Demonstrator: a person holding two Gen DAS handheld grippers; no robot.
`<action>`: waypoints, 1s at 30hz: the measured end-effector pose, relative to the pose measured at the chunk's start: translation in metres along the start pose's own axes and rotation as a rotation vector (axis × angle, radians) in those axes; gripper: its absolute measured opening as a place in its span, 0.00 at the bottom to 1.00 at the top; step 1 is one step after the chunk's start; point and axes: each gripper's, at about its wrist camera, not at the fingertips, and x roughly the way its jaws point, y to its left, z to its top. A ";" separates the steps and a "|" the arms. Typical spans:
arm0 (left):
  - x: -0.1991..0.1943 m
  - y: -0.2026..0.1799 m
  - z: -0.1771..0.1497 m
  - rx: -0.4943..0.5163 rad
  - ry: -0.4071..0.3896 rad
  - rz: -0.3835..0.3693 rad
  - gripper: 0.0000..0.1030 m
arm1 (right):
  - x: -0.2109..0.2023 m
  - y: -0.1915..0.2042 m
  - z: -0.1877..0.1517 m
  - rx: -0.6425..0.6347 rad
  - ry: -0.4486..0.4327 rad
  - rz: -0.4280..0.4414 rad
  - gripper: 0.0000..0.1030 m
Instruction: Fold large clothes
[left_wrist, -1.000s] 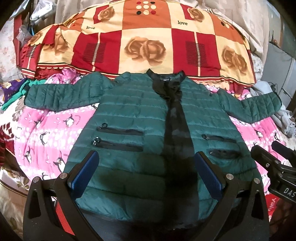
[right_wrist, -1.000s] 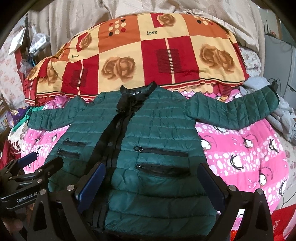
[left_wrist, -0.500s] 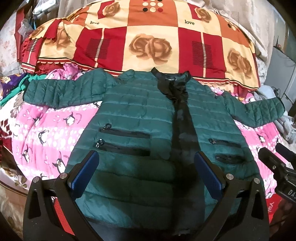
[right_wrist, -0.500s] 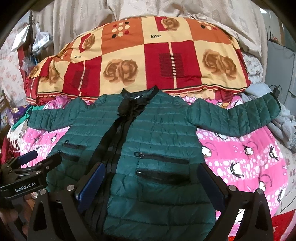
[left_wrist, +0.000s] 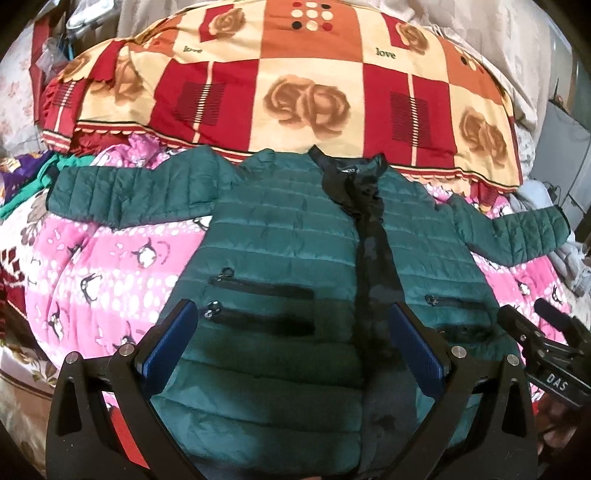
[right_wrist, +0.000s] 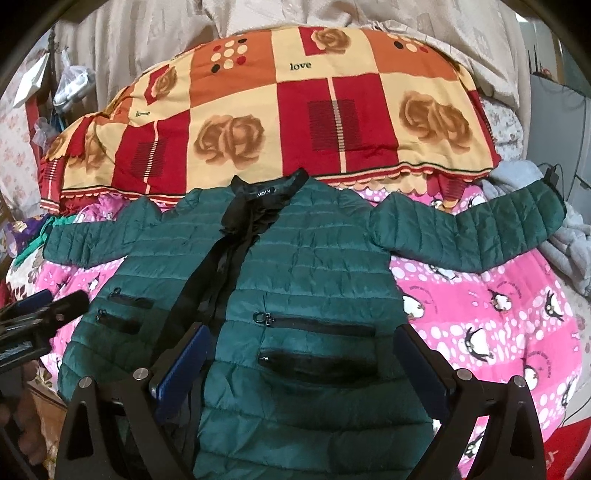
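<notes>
A dark green quilted jacket lies flat and face up on a pink penguin-print blanket, both sleeves spread out sideways. A black placket runs down its front, with zip pockets on each side. My left gripper hovers open above the jacket's lower left front, nothing between its blue pads. My right gripper hovers open above the lower right front, over the pockets. Each gripper shows at the edge of the other's view: the right gripper, the left gripper.
A red, orange and cream rose-print quilt is piled behind the jacket's collar. Grey clothing lies under the right sleeve's cuff. Teal and purple fabric sits by the left cuff. A beige curtain hangs behind.
Both grippers have moved forward over the jacket, so it fills more of each view. Both stay open. The jacket has not moved.
</notes>
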 end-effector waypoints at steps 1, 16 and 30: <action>-0.001 0.002 -0.001 -0.003 -0.001 0.000 1.00 | 0.001 0.002 0.000 0.012 0.004 0.009 0.96; -0.022 -0.016 0.002 -0.005 -0.044 -0.086 1.00 | -0.034 0.007 0.007 -0.011 -0.064 0.046 0.96; -0.040 -0.030 0.007 0.066 -0.054 -0.104 1.00 | -0.035 -0.014 0.004 0.028 -0.094 0.107 0.96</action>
